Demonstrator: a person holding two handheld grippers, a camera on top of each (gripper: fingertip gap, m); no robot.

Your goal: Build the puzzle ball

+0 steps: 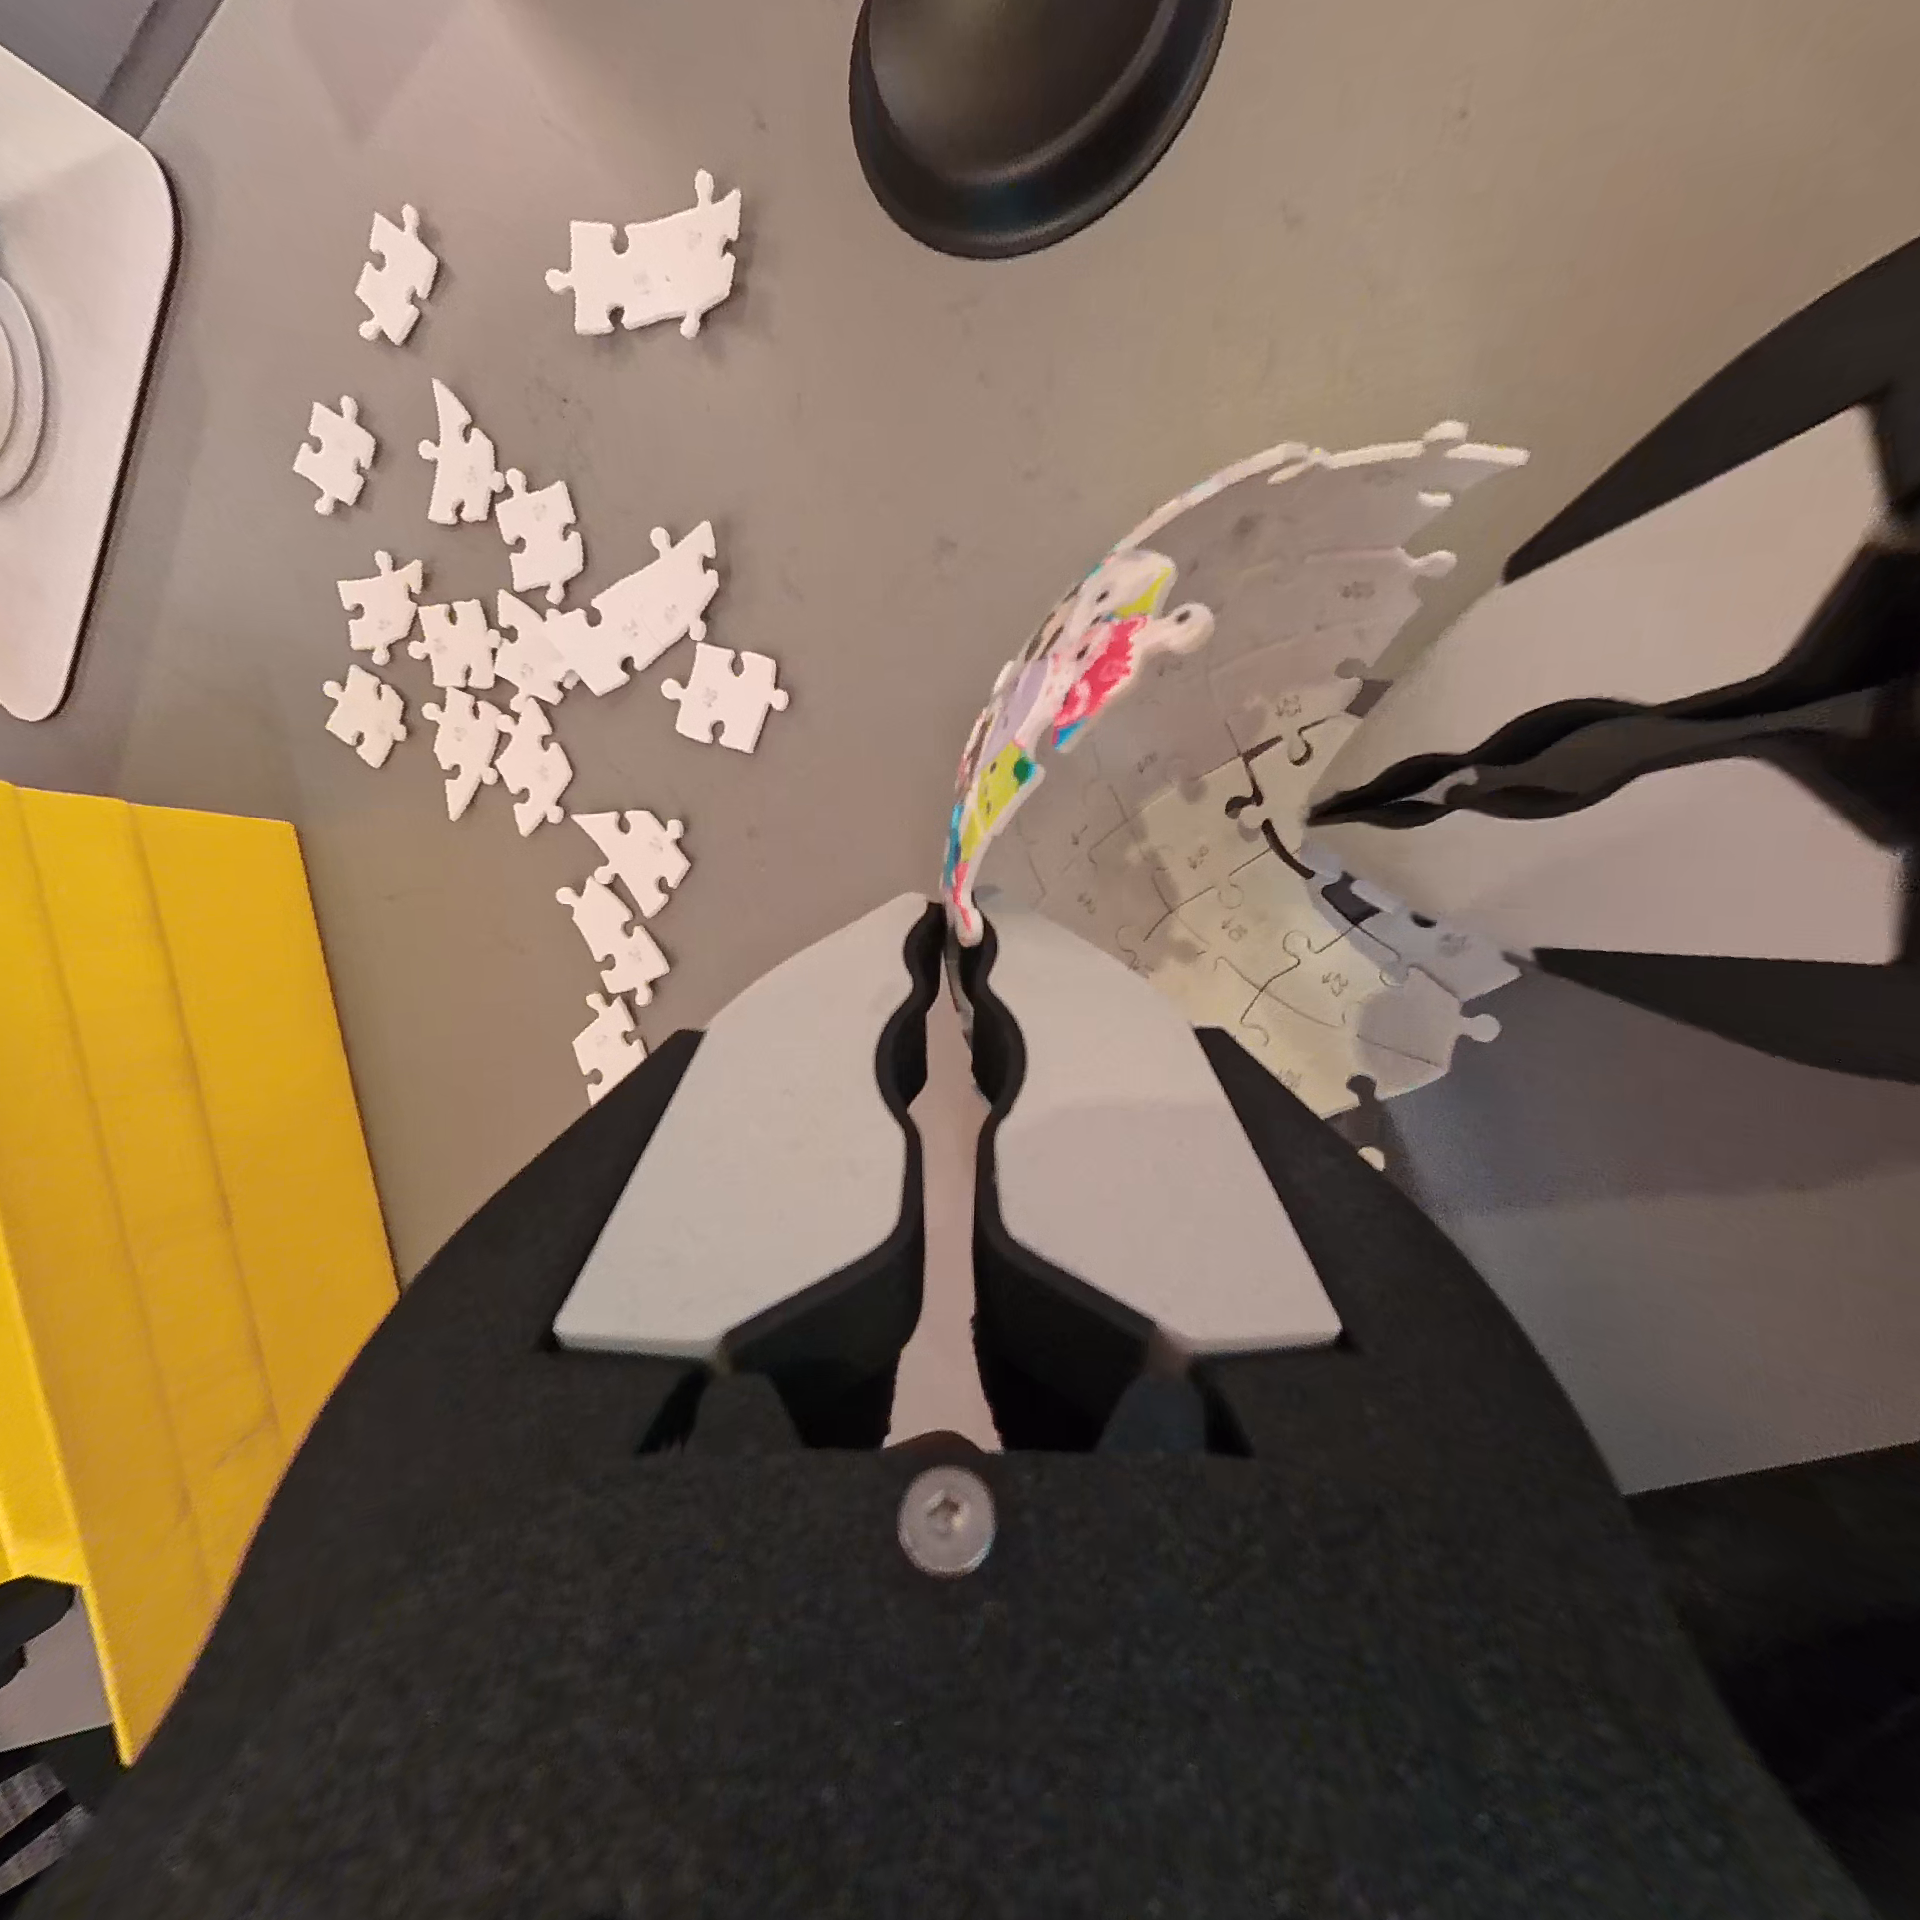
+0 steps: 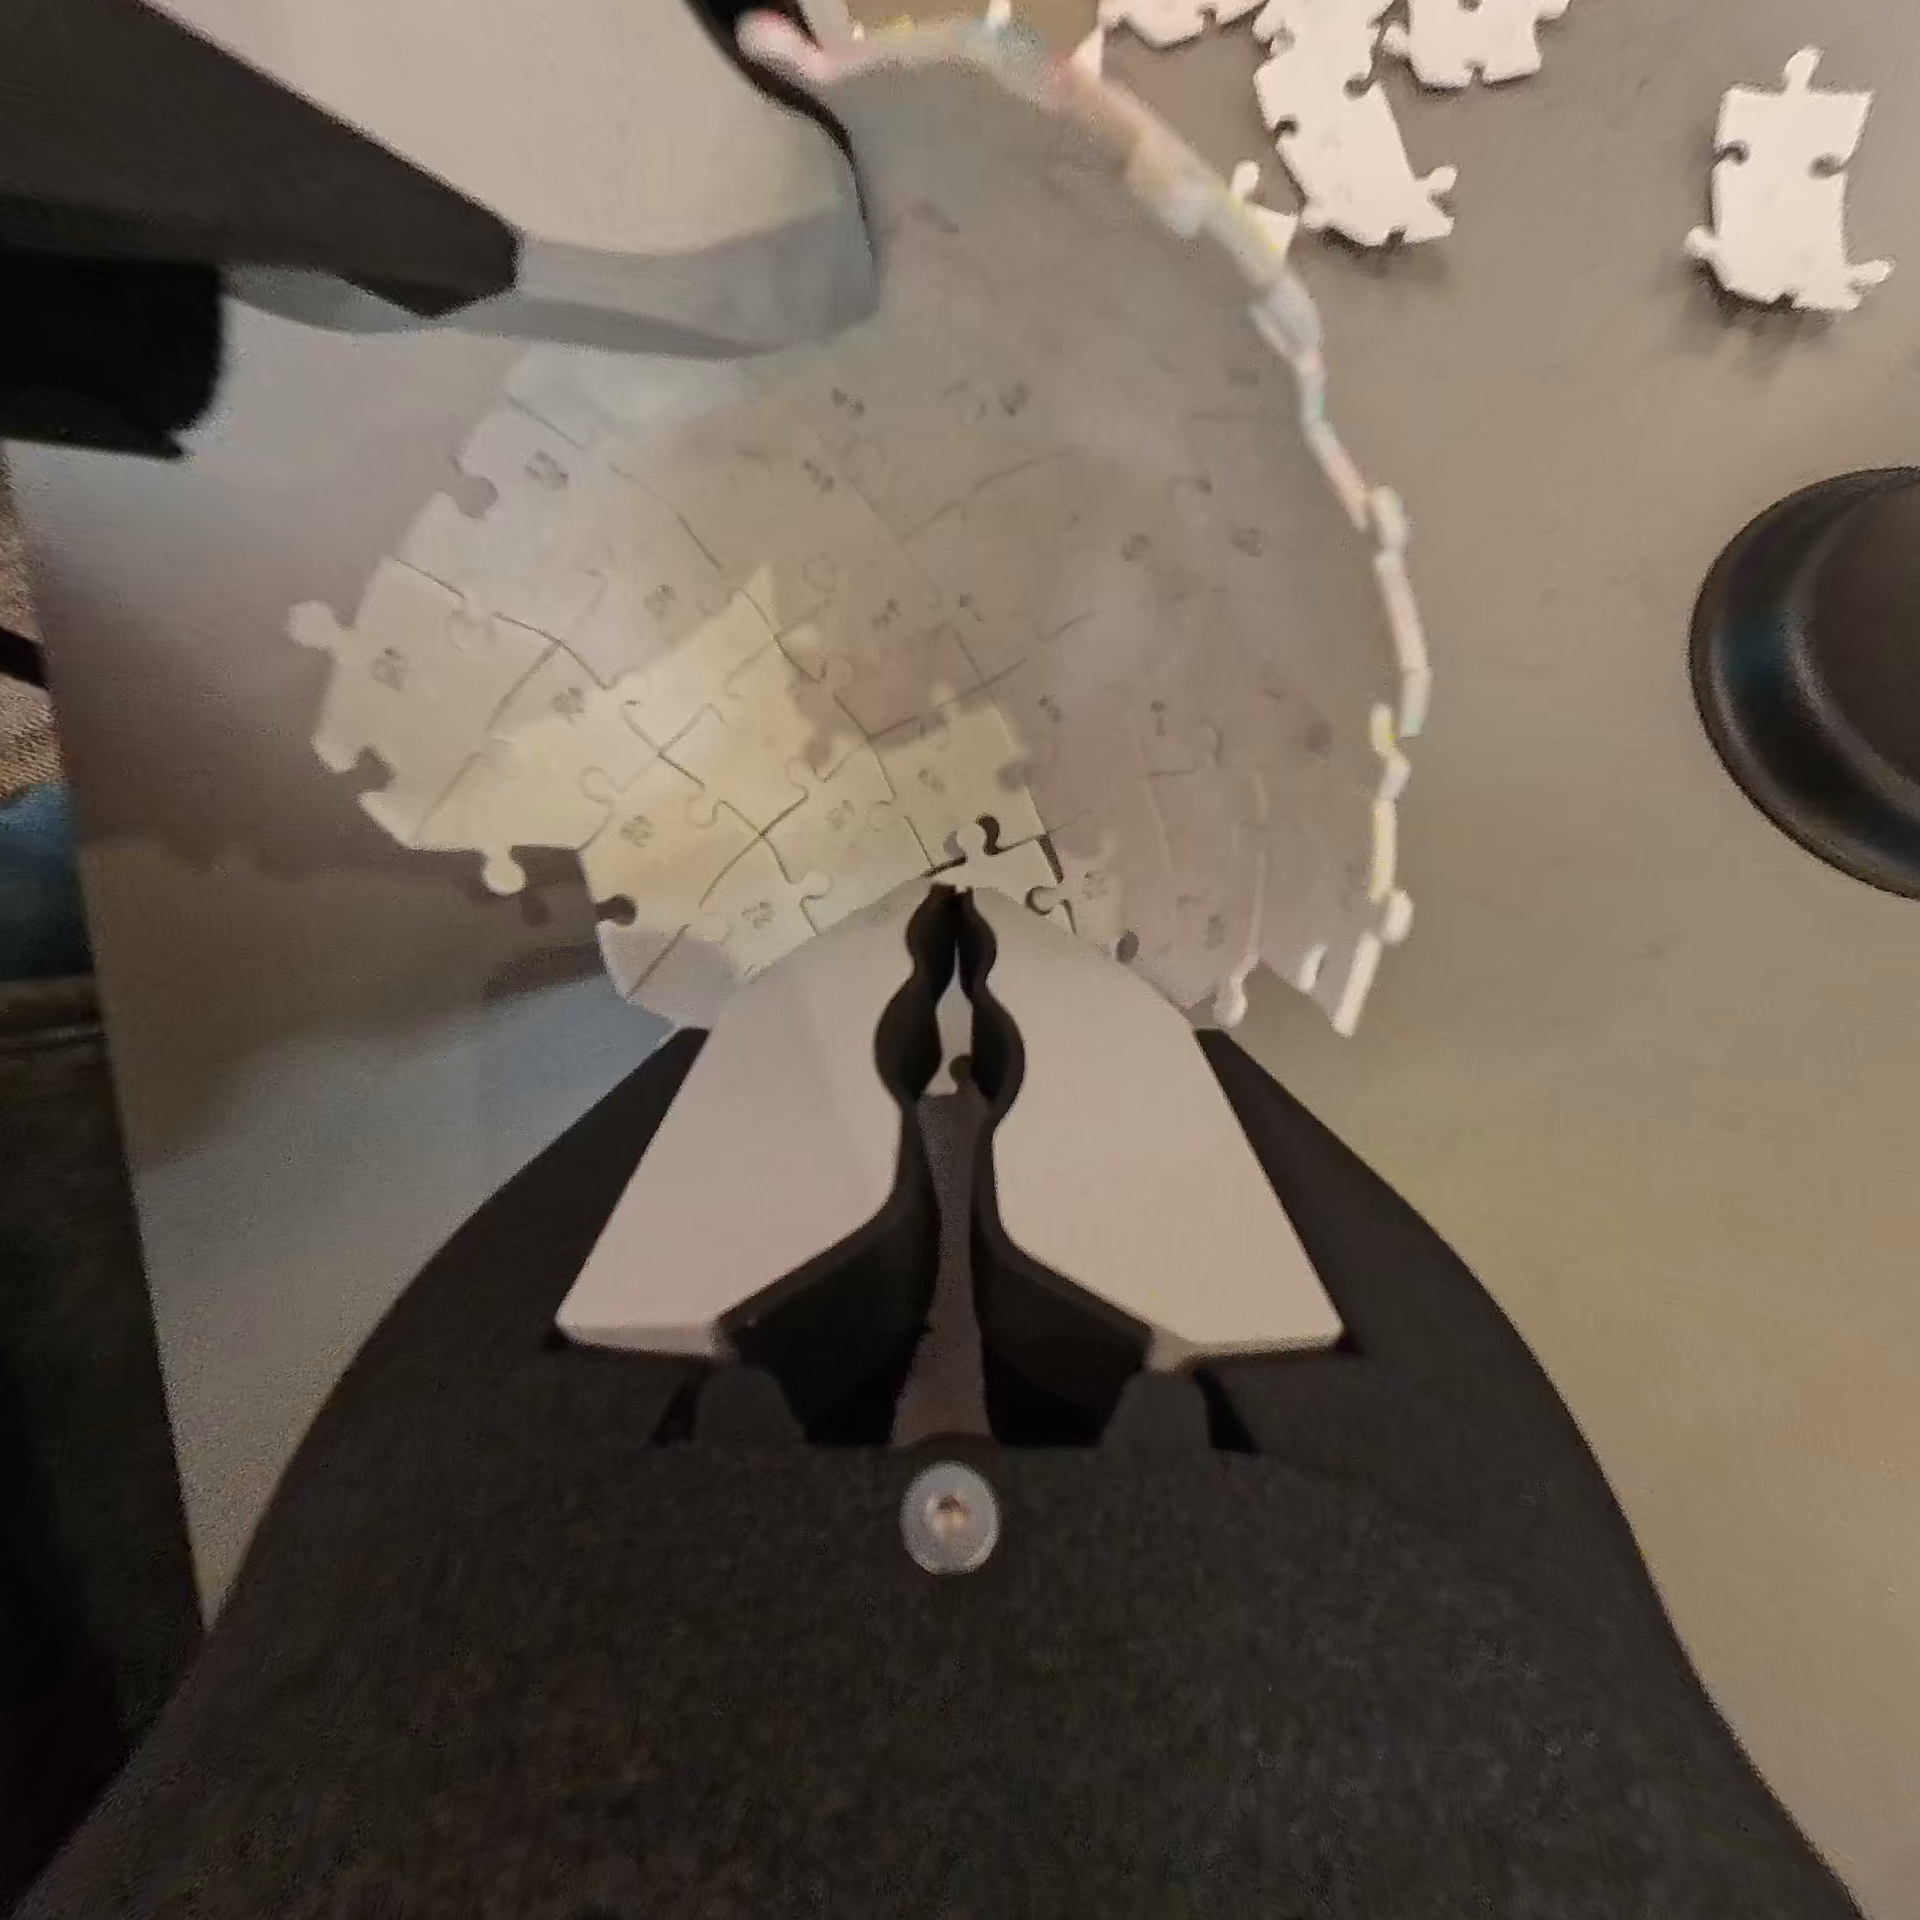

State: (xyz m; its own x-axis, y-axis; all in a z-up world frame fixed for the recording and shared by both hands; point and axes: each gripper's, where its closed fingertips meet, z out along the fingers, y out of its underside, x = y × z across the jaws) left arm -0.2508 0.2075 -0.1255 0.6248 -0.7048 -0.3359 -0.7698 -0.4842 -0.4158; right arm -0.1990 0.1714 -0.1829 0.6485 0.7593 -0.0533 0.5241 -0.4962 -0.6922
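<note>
Half-built puzzle ball, rim clenched in left tongs and right tongs, above grey table.

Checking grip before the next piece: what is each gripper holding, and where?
Both pinch the half-built puzzle ball: left gripper on its coloured rim, right gripper on the opposite edge.

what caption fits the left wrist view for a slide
Left gripper pinches the rim of the half-built puzzle ball while the right gripper nips its opposite edge; loose white pieces wait on the grey table.
</note>
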